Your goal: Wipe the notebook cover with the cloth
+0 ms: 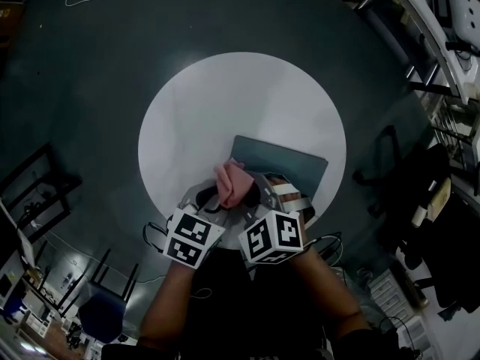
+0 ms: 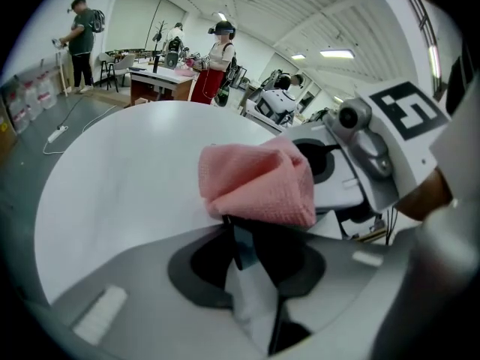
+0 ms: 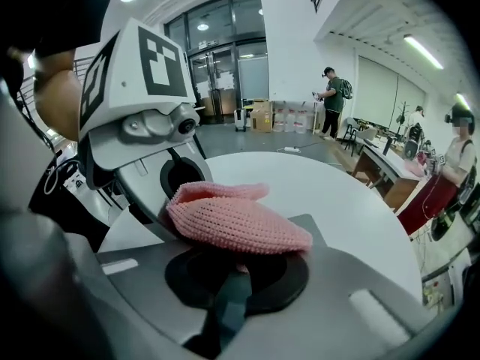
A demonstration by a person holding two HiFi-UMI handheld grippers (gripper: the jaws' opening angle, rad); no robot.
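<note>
Item: cloth (image 1: pixel 234 184), pink, knitted, bunched into a folded wad; you hold it up just above the near left corner of the notebook (image 1: pixel 289 163). Item: notebook, grey-green cover, closed, flat on the round white table (image 1: pixel 225 96), toward your side. Left gripper (image 2: pixel 241 227): jaws clamped on the lower edge of the wad. Right gripper (image 3: pixel 238 265): jaws drawn close under the same wad with a bit of pink between them, so it too seems to pinch the cloth. Step in hand, as judged: settling the grip on the cloth between your two hands; the cover is not yet touched. Next move calls for one gripper to let go, the other to bring the wad down flat on the cover and draw it across, and the freed one could pin the notebook against sliding.
</note>
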